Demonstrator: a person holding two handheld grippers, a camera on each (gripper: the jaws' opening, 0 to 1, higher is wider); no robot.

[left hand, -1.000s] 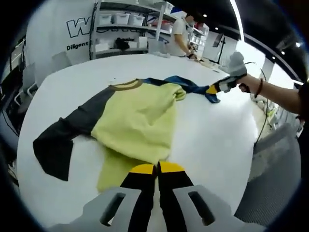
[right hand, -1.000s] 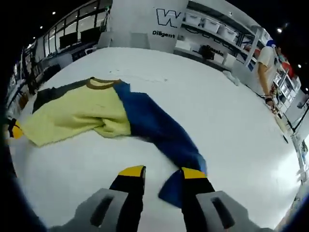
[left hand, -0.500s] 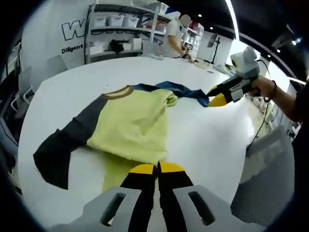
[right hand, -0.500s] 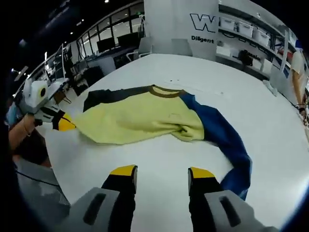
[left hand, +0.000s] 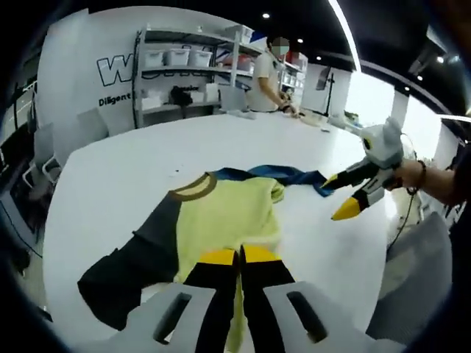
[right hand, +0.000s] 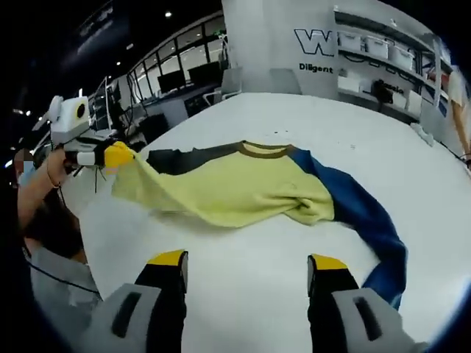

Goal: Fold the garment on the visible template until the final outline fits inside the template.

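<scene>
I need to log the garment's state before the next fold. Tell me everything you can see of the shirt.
The shirt is a soft knit with a yellow body, an olive collar band, one dark grey sleeve and one blue sleeve. It lies rumpled on the white table, the blue sleeve trailing off in a curve. The left gripper is shut on its yellow hem, lifting that edge off the table. The right gripper is open, apart from the cloth.

Left gripper view looks low along its pinched jaws at the garment (left hand: 221, 220), facing the shelving. Right gripper view faces it from the opposite end, higher. Both share the white table (right hand: 243, 279).
</scene>
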